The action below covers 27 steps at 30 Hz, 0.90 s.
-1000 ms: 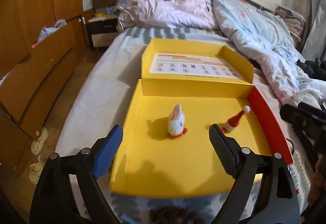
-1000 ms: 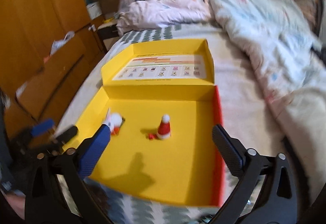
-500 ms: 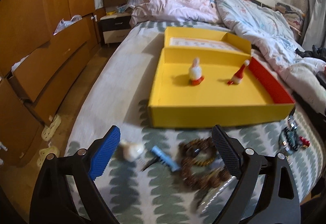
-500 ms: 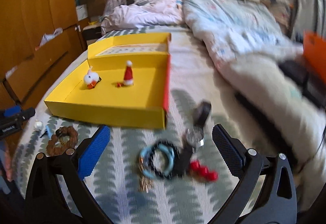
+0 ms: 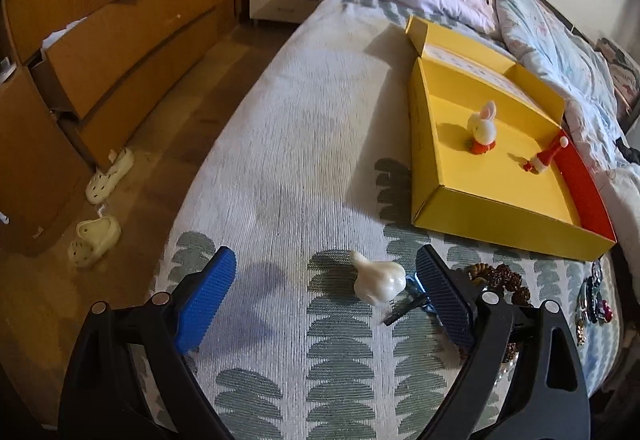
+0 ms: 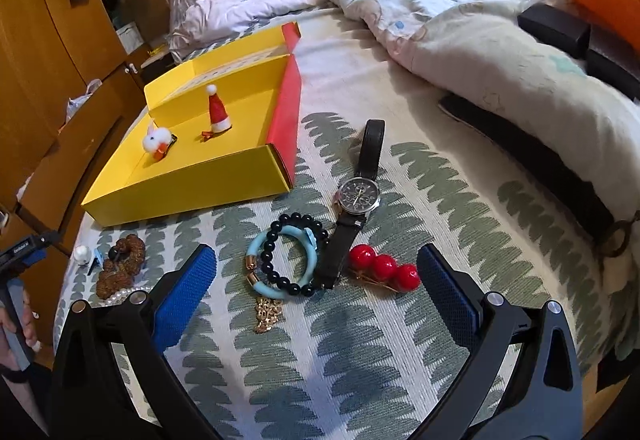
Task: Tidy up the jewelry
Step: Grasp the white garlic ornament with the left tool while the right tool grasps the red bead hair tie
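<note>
Over the bed's near edge, both grippers have pulled back from the yellow box (image 6: 188, 192).
Left gripper (image 5: 324, 300), spread, now frames the white clip (image 5: 378, 280); right gripper (image 6: 316, 284), spread, hovers above bracelets (image 6: 286, 256), watch (image 6: 357, 196), red-bead pin (image 6: 384, 267)—next pickups, all lying unsorted on the bedspread.

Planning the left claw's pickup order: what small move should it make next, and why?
Probably ease the left claw forward and slightly right, then shut on the white garlic-shaped piece. That piece lies on the bedspread between the open fingers, nearer the right one, outside the yellow box, with nothing held yet.
</note>
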Tool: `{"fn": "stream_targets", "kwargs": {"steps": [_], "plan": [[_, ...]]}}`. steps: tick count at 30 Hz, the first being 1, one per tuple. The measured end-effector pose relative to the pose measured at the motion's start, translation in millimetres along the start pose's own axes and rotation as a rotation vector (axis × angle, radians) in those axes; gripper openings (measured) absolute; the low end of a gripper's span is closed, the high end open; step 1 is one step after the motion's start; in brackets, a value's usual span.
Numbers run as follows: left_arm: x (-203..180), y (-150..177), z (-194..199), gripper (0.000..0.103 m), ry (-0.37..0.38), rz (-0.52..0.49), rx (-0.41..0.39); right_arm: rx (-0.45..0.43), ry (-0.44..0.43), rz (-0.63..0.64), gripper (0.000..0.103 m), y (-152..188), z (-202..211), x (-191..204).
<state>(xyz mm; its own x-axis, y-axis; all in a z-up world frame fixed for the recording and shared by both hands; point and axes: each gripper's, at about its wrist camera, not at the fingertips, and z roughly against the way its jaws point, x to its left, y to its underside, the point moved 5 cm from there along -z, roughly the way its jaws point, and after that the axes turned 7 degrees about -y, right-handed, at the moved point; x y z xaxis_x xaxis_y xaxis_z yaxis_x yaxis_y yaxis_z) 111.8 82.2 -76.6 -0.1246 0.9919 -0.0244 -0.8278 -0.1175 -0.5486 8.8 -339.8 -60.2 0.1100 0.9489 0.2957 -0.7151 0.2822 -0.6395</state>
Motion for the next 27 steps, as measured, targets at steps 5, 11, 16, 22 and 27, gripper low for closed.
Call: {"fn": "stream_targets", "kwargs": {"steps": [5,11,16,22,27], "plan": [[-10,9,-8,0.09,-0.009,-0.042,0.034,0.004,0.024,0.014,0.1,3,1,-1],[-23,20,-20,0.09,-0.054,-0.093,0.055,-0.016,0.042,-0.018,0.1,1,6,-13],[-26,23,-28,0.09,-0.068,-0.099,0.074,-0.022,0.054,-0.067,0.092,-1,9,-30],[-25,27,-40,0.09,-0.077,-0.09,0.116,0.033,0.067,-0.098,0.08,4,1,-44],[-25,30,-49,0.09,-0.073,-0.082,0.148,0.09,0.064,-0.083,0.077,9,-10,-46]]}}
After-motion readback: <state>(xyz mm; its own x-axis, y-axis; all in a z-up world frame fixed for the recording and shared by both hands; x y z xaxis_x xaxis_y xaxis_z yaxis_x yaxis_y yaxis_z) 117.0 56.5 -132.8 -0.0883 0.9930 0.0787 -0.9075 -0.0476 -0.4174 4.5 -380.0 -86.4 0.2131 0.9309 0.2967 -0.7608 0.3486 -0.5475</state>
